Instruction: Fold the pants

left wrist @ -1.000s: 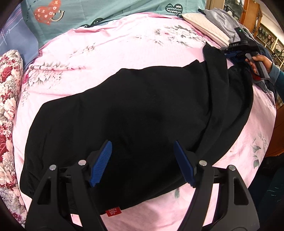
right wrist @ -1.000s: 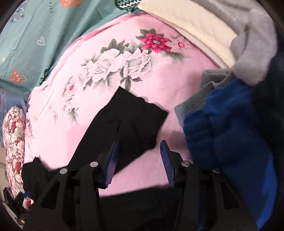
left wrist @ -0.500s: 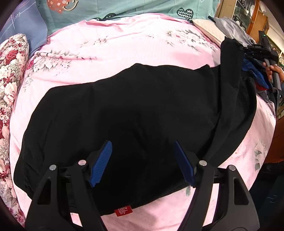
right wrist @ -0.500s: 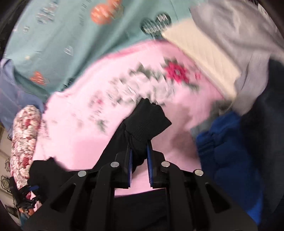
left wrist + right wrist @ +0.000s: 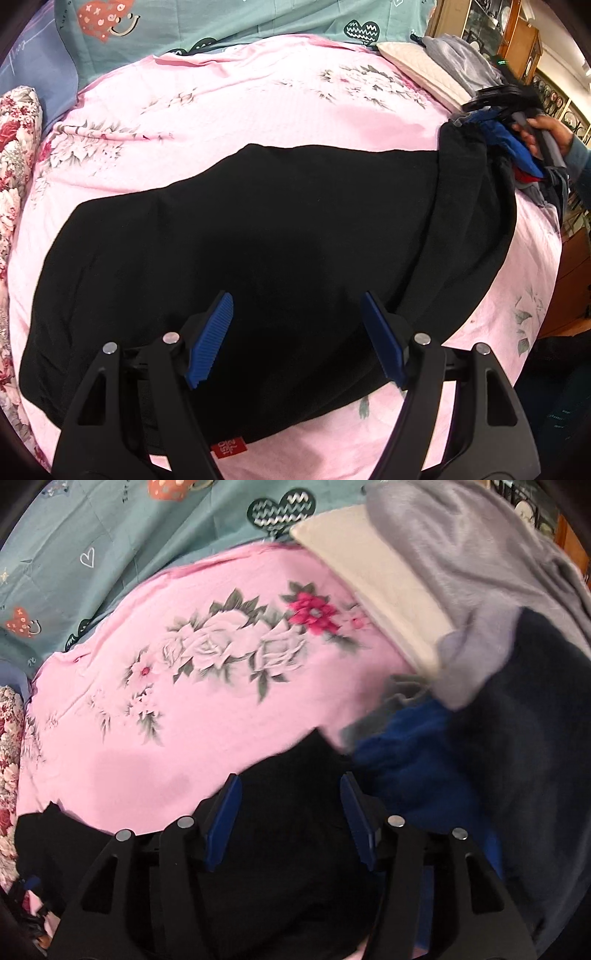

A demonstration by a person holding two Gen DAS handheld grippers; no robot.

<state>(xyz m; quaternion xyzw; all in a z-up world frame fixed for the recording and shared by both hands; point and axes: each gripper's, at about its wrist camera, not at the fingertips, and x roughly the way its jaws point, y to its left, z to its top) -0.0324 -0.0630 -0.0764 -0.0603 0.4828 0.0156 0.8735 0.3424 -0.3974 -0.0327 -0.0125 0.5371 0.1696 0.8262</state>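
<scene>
A: Pants location?
B: The black pants [image 5: 266, 236] lie spread across the pink floral bed sheet [image 5: 258, 96].
A: Tongs status?
B: Left tongs [image 5: 297, 338] spread above the near hem; right tongs [image 5: 291, 818] spread over the far-right leg end, beside a blue garment [image 5: 413, 746].

The left wrist view looks down over its parted blue-padded left gripper [image 5: 297, 338] across the black cloth pants [image 5: 258, 236], well above them. The right wrist view sits closer behind the right gripper [image 5: 291, 818]. Both share the pink floral bedsheet [image 5: 258, 92].
</scene>
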